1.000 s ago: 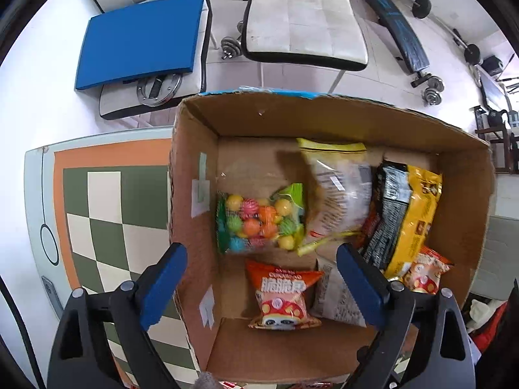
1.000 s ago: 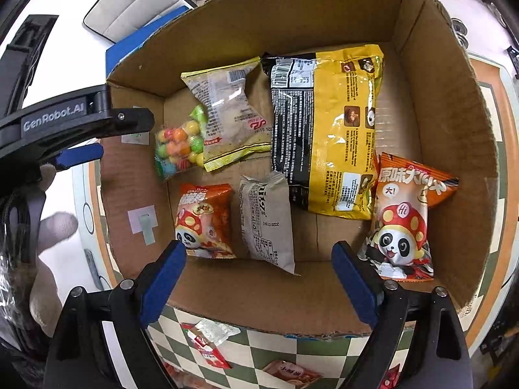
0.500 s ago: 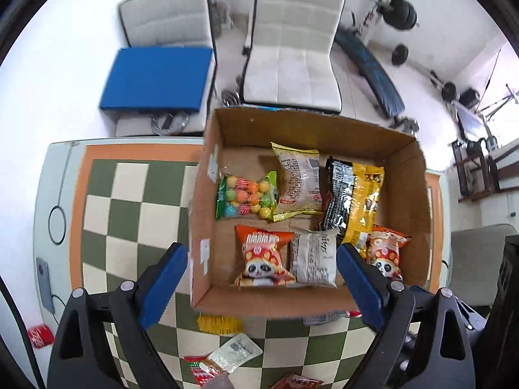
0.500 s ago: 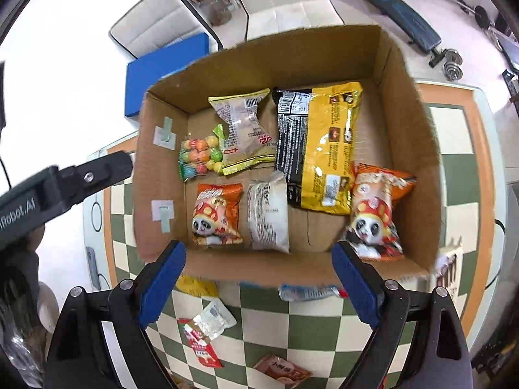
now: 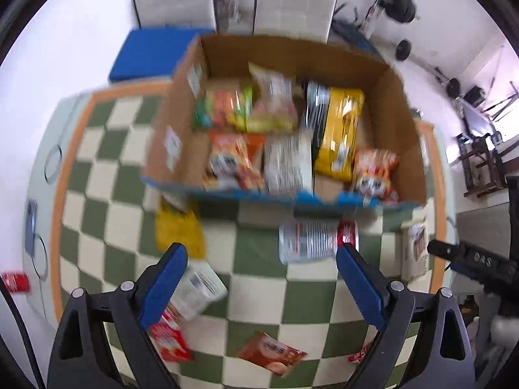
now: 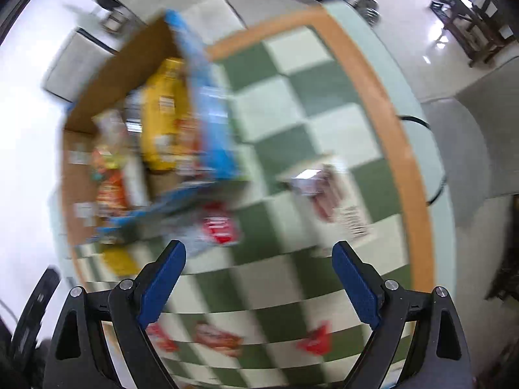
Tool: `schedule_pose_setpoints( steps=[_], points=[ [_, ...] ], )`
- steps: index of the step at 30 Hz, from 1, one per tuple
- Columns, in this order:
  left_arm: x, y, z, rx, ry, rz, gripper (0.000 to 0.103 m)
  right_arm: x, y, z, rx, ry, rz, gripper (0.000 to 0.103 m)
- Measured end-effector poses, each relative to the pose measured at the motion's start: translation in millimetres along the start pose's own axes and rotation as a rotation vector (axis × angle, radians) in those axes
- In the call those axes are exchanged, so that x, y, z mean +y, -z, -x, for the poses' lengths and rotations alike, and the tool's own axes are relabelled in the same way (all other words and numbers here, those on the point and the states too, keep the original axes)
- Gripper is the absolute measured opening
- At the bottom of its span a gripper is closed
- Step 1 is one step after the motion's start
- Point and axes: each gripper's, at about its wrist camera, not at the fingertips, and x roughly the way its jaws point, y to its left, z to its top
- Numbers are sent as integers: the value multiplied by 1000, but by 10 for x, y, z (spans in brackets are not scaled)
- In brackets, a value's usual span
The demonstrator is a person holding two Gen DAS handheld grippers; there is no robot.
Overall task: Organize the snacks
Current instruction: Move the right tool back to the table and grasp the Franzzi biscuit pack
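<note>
A cardboard box (image 5: 405,123) stands on the checkered table and holds several snack packs, among them a yellow bag (image 5: 339,136) and two orange panda packs (image 5: 232,165). It also shows blurred in the right wrist view (image 6: 142,52). Loose packs lie on the table in front of it: a yellow pack (image 5: 178,230), a clear-and-red pack (image 5: 316,238), a white pack (image 5: 199,290) and red ones (image 5: 271,353). My left gripper (image 5: 261,278) is open and empty above the table. My right gripper (image 6: 258,278) is open and empty, with a pale pack (image 6: 327,191) ahead.
The green-and-cream checkered table (image 5: 107,194) has an orange border (image 6: 389,123). White chairs (image 5: 292,0) and a blue pad (image 5: 146,55) stand behind the box. Gym weights (image 5: 402,9) lie on the floor. The other gripper (image 5: 476,262) shows at the right edge.
Both grippers have pulled back from over the box toward the near side of the table. The right one has also swung to the right. Both stay open and empty.
</note>
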Motion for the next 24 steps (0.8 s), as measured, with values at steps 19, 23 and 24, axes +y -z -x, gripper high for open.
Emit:
schedule_pose_setpoints(
  steps=[19,23,24],
  points=[
    [112,859,-546,176,-204,111,94,-452,-32,-959,115,118,184,67],
    [493,959,-569,209,-230,148,94,-306,197,-839,117,37,222,66],
    [566,956,-593,217,-227,147,94,-253,266,-820,122,15,237,66]
  ],
)
